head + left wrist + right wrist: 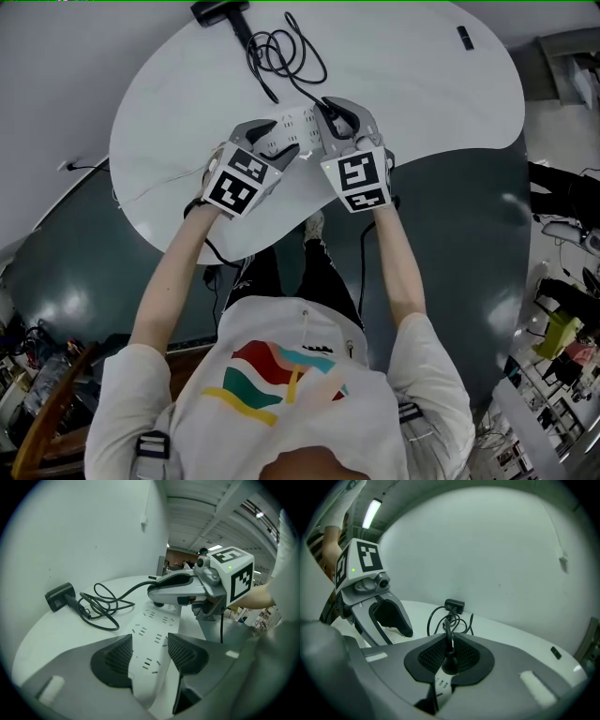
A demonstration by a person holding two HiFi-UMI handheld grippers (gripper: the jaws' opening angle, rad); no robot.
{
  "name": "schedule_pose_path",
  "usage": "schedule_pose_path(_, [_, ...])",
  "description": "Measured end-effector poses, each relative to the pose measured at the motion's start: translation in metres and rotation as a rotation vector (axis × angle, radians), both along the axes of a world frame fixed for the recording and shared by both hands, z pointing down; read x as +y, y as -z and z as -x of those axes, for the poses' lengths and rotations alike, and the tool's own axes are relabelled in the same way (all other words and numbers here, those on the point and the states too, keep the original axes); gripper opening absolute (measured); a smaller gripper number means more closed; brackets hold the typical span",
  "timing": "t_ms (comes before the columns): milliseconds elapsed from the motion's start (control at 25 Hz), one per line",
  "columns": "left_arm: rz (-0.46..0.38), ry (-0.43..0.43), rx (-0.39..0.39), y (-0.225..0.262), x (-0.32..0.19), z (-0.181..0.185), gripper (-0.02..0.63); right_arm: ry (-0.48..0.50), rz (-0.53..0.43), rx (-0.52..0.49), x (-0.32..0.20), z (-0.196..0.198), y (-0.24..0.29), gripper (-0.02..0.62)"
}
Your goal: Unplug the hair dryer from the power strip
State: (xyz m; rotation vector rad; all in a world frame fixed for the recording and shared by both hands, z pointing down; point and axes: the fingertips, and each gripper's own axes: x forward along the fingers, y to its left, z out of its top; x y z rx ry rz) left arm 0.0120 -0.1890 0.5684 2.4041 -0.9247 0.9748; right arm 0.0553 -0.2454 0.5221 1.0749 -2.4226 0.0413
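Observation:
A white power strip [286, 127] lies on the round white table [412, 94] between both grippers. My left gripper [150, 653] straddles the strip's near end [154, 634], a pad pressed against each long side. My right gripper [449, 656] is shut on the black plug [450, 663] at the strip's far end; whether the prongs still sit in the socket is hidden. From the plug a black cord [281, 52] coils back to the black hair dryer [217, 11] at the table's far edge. In the left gripper view the right gripper [161, 595] hovers over the strip's far end.
A small dark object [465, 37] lies near the table's far right edge. A thin cable [150, 192] runs off the table's left side. Cluttered shelves and items [553, 337] stand on the floor at the right. A wall rises close behind the table.

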Motion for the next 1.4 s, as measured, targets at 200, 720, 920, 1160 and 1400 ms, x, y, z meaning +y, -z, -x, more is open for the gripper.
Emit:
schedule_pose_path(200, [0.036, 0.002, 0.054, 0.005, -0.001, 0.007, 0.236, 0.077, -0.057, 0.018, 0.005, 0.012, 0.017, 0.049])
schedule_pose_path(720, [0.085, -0.114, 0.010, -0.011, 0.020, -0.022, 0.184, 0.095, -0.078, -0.174, 0.012, 0.013, 0.096, 0.058])
schedule_pose_path(920, [0.078, -0.104, 0.008, -0.007, 0.020, -0.018, 0.219, 0.034, -0.062, -0.237, 0.015, -0.004, 0.101, 0.058])
schedule_pose_path(1160, [0.074, -0.124, -0.037, -0.010, 0.021, -0.016, 0.224, 0.015, -0.099, -0.235, 0.010, -0.009, 0.117, 0.058])
schedule_pose_path(1400, [0.086, -0.144, -0.078, -0.020, 0.024, -0.016, 0.233, 0.005, -0.125, -0.228, 0.013, -0.011, 0.130, 0.058])
